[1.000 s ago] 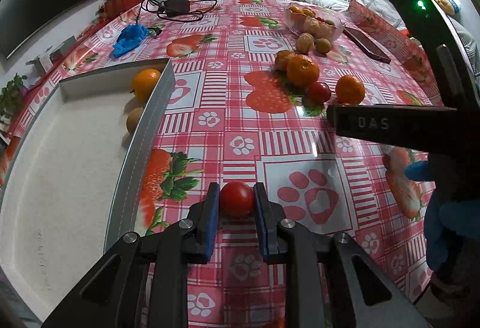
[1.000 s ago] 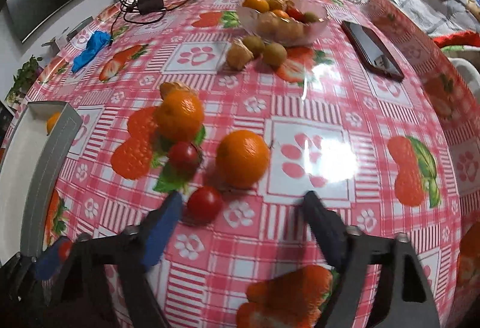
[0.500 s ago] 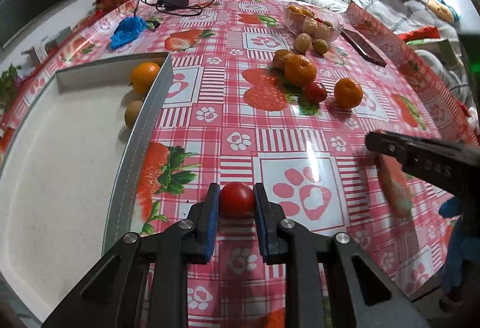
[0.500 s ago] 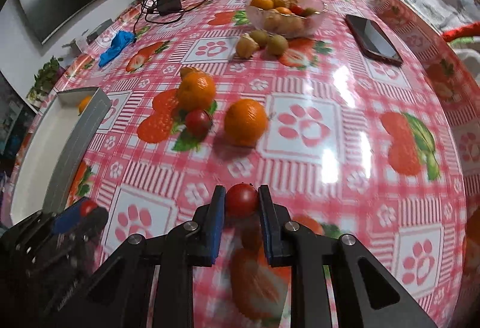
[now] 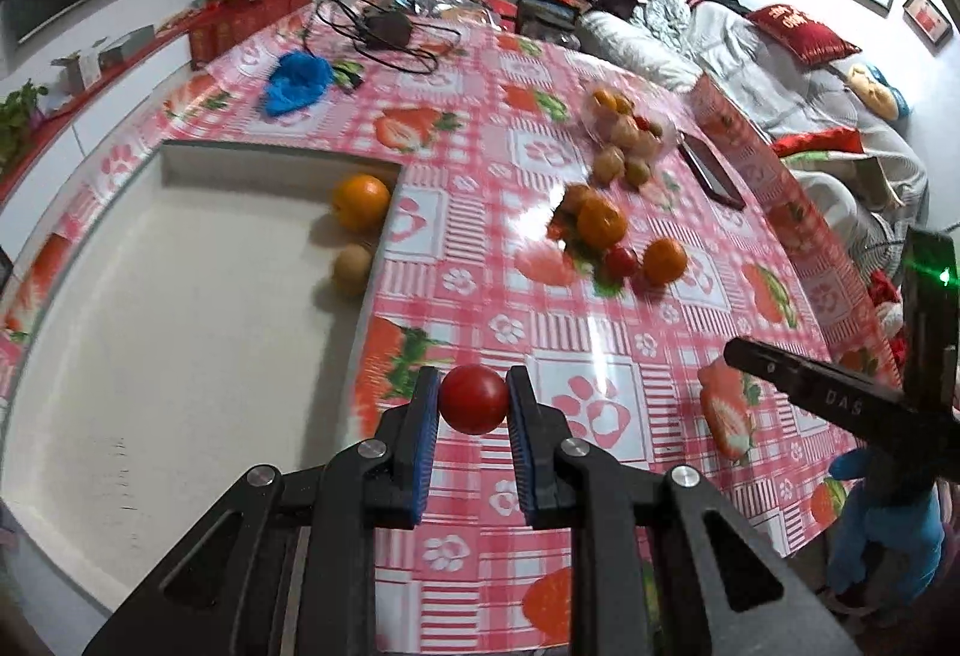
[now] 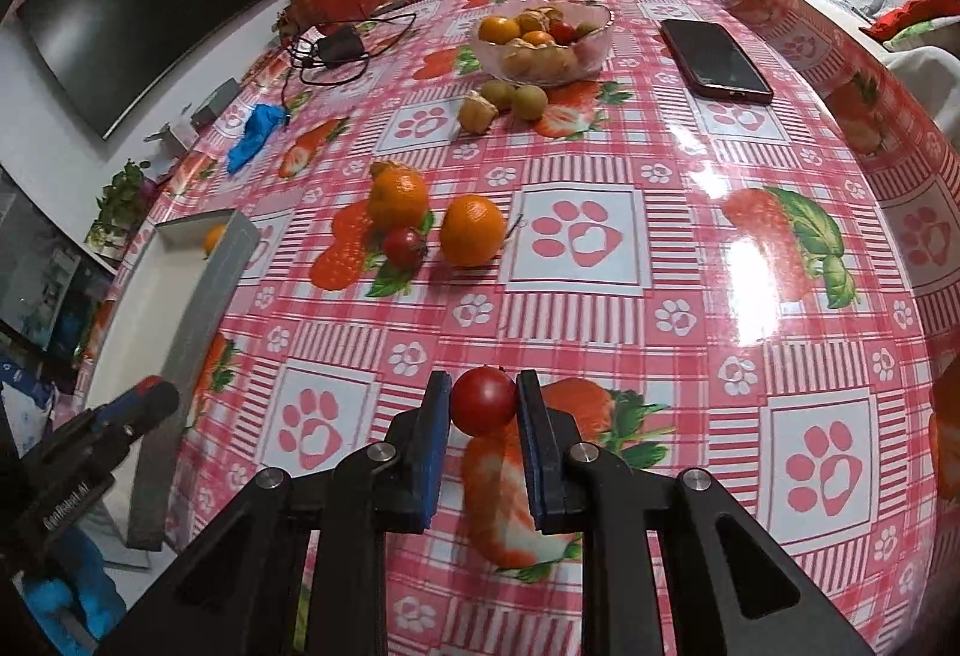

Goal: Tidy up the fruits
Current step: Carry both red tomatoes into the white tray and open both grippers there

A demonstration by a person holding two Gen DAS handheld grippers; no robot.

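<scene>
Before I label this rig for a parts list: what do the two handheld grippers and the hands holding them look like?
Both the left gripper and right gripper have black angular linkage arms with silver pivot bolts and blue ribbed pads. The right gripper's body carries white "DAS" lettering and a green light; the left has white lettering too blurred to read. Blue gloves cover the hands.

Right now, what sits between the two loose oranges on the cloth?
A small red tomato, touching or nearly touching both the left orange and the right orange. Clearest in the right wrist view.
</scene>
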